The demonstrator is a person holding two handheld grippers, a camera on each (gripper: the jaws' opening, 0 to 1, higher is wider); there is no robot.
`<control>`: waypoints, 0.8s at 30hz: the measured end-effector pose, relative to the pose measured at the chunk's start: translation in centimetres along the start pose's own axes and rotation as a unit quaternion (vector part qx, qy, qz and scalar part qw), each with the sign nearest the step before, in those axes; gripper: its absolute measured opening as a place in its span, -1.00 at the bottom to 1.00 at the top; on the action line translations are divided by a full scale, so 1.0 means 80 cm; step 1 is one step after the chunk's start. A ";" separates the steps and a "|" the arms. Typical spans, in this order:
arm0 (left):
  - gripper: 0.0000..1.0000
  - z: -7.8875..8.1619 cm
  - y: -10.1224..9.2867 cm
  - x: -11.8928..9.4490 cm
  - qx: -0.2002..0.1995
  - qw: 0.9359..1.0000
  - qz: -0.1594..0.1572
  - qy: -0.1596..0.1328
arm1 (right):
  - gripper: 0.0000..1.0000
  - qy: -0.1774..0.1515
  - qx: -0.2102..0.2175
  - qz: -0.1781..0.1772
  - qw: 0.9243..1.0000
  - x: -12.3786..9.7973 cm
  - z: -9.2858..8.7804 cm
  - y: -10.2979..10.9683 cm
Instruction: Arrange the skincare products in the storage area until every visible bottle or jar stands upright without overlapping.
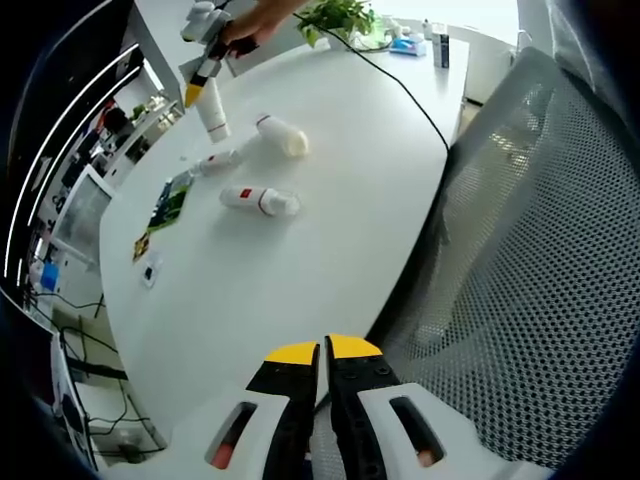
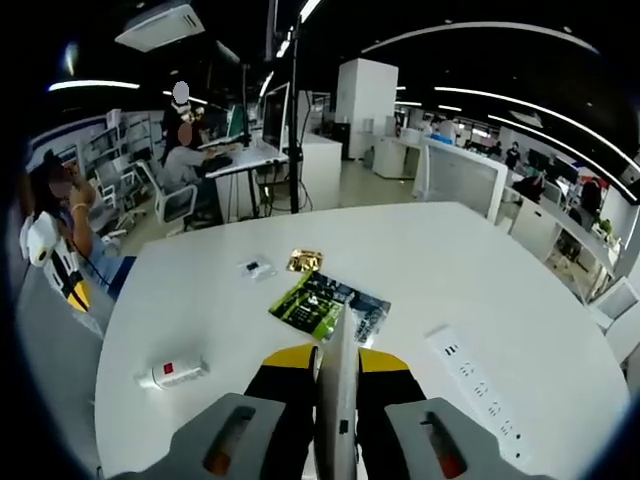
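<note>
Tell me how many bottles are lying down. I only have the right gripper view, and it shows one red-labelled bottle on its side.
Observer: The left gripper view shows three lying on the white table: the red-labelled bottle, a wider white bottle and a small tube.
Operator: Is the tube I'm holding upright?
Observer: Nearly. The right hand-held gripper holds the white tube slightly tilted, with its lower end at the table.
Operator: And the other gripper?
Observer: The left hand-held gripper is shut and empty, at the table edge beside a mesh chair.
</note>
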State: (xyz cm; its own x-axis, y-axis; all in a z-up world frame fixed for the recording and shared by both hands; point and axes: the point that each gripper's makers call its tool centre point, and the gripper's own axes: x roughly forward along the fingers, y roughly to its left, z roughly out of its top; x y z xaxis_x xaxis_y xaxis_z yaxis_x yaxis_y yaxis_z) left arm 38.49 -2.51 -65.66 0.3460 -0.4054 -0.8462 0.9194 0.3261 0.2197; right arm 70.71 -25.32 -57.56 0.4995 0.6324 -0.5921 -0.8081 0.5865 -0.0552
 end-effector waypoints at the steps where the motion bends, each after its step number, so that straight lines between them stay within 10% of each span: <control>1: -0.97 0.000 0.000 0.000 -0.001 1.000 -0.001 0.001 | -0.87 0.000 -0.001 0.004 1.000 0.001 -0.001 0.000; 24: -0.99 -0.003 -0.001 0.002 -0.003 1.000 -0.004 0.005 | -0.88 0.010 -0.019 0.048 0.999 0.027 -0.004 0.005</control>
State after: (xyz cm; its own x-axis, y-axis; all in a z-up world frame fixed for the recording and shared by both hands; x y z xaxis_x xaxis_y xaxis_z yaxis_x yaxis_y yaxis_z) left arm 38.42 -2.40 -65.92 0.3368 -0.3986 -0.8530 0.9208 0.3288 0.2099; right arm 71.37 -23.88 -59.13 0.4127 0.6746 -0.6121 -0.8635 0.5036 -0.0271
